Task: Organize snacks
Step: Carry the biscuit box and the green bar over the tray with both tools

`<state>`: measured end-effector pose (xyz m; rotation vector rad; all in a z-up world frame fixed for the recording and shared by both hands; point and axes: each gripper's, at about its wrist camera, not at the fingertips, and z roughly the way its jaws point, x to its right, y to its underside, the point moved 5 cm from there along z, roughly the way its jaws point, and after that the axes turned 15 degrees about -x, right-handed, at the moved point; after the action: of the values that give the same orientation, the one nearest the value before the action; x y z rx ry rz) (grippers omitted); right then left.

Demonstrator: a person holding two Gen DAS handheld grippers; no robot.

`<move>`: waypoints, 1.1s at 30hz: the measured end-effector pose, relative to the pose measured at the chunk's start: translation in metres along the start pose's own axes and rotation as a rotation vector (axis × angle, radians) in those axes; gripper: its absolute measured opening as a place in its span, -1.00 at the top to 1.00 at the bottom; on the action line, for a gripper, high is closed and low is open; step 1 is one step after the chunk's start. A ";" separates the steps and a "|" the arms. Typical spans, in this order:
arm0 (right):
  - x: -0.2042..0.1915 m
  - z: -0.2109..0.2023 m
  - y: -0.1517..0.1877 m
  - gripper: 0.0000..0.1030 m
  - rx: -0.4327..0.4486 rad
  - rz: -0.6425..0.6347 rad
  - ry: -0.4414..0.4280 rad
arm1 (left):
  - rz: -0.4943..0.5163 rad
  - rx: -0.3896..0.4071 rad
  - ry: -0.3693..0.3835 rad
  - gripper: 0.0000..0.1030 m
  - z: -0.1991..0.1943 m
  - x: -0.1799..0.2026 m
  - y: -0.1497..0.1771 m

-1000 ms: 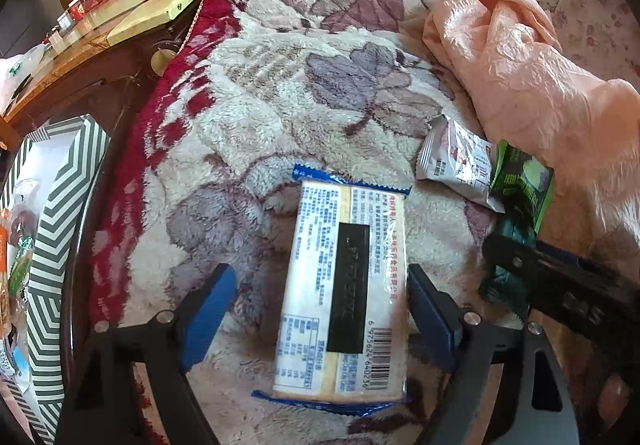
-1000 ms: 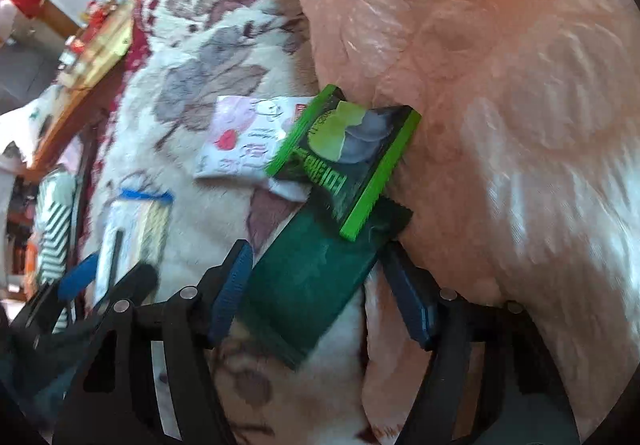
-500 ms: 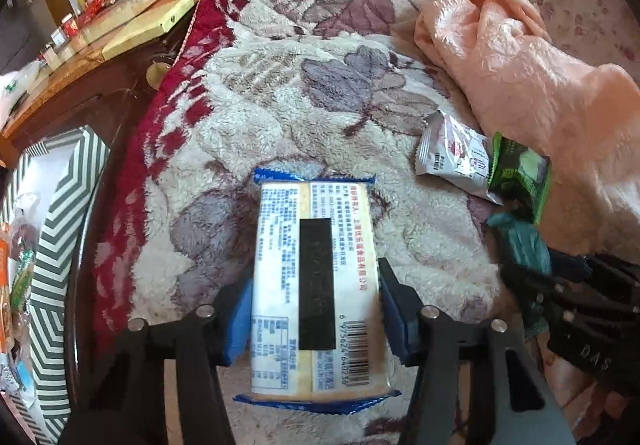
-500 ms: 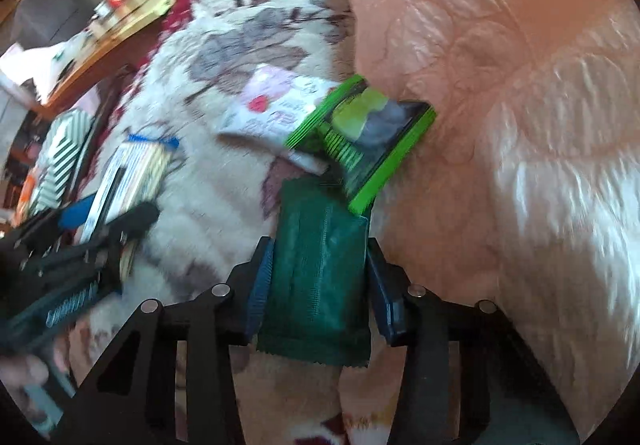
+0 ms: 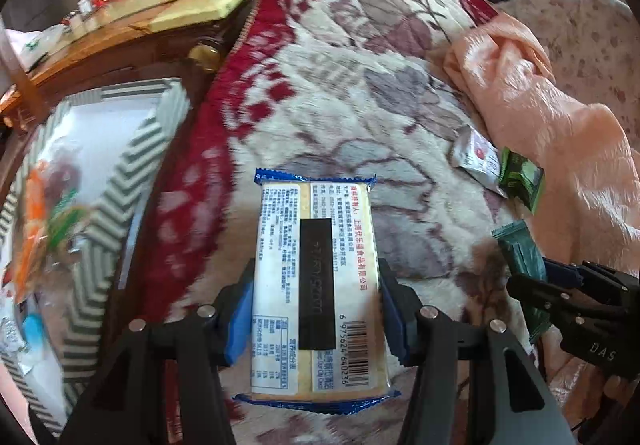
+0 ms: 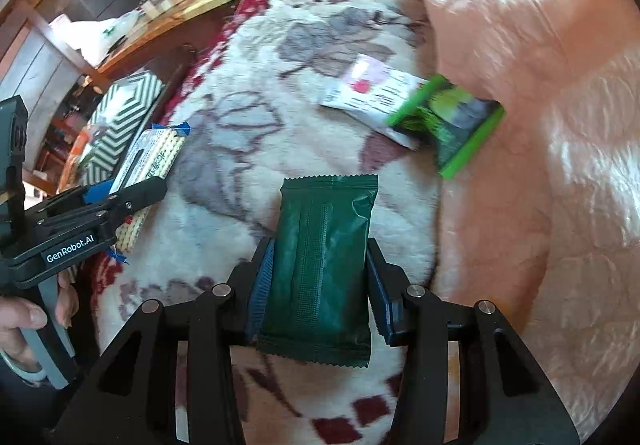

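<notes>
**Snacks lifted in pairs from a flowered blanket**

Snacks in two grips: the left gripper (image 5: 316,317) is clamped across the long sides of a blue-edged wafer biscuit pack (image 5: 316,285), printed label and barcode facing up, and the right gripper (image 6: 318,285) is squeezed onto a dark green foil packet (image 6: 324,269). Both sets of jaws have just been closing, each with its packet between the pads. From the right wrist view, two more packets lie at about one o'clock, a white sachet (image 6: 368,93) partly under a bright green-edged pouch (image 6: 452,125), which touches a peach quilt (image 6: 540,125).

The wafer pack looks light but brittle, likely to crumble if pinched hard; its long flat sides seem the right hold. The green packet appears soft and slick, so a mid-body grip should stop it slipping or folding.

Underneath is a plush cream-and-maroon floral blanket (image 5: 360,85), soft enough to let packets sink. At nine o'clock in the left wrist view stands a chevron-striped box (image 5: 120,185) already holding wrapped items, probably the destination. Beyond, at eleven o'clock, a cluttered wooden table (image 5: 120,29).
</notes>
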<state>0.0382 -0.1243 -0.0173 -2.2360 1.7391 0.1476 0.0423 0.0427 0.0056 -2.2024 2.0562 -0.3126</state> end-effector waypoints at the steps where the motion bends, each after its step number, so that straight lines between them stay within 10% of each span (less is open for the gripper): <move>1: -0.004 0.000 -0.001 0.16 0.001 -0.009 0.002 | -0.007 0.008 -0.012 -0.11 -0.003 -0.004 0.001; 33: -0.175 0.009 -0.033 0.16 -0.019 -0.344 -0.001 | -0.247 0.138 -0.145 -0.11 -0.064 -0.135 0.045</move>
<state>0.0250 0.0481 0.0263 -2.5054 1.3296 0.0885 -0.0244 0.1776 0.0479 -2.3198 1.6421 -0.2963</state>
